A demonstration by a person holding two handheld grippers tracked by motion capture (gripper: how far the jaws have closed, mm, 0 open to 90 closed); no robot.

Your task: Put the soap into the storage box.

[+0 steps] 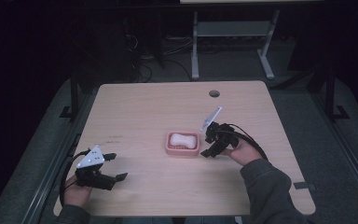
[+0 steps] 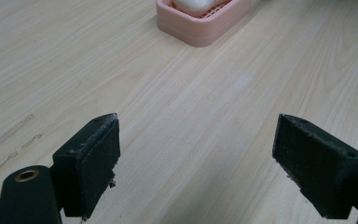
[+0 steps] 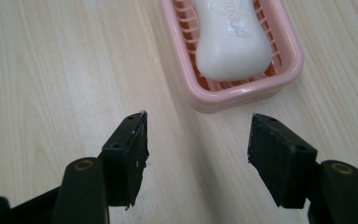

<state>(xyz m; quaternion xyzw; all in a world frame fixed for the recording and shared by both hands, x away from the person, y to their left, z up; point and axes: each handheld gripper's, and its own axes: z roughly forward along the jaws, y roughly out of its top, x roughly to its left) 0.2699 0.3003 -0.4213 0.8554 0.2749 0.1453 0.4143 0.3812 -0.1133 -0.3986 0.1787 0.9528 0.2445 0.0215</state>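
Observation:
A pink soap dish [image 1: 169, 148] sits near the middle of the wooden table, with a white bar of soap [image 1: 183, 139] lying in it. The right gripper view looks down on the dish [image 3: 291, 65] and the soap [image 3: 230, 39] just beyond its jaws. My right gripper [image 1: 208, 145] is open, right beside the dish's right end, with nothing between its fingers [image 3: 130, 154]. Far off at the table's front left, my left gripper [image 1: 114, 166] is open and empty, its fingers [image 2: 91, 163] aimed across bare wood at the dish [image 2: 214, 29].
The table [image 1: 140, 107] has a round cable hole [image 1: 214, 93] near its far edge. Beyond the far edge stand the white legs of another desk [image 1: 195, 46] amid floor cables. Faint marks show on the wood [image 2: 14, 133] by my left gripper.

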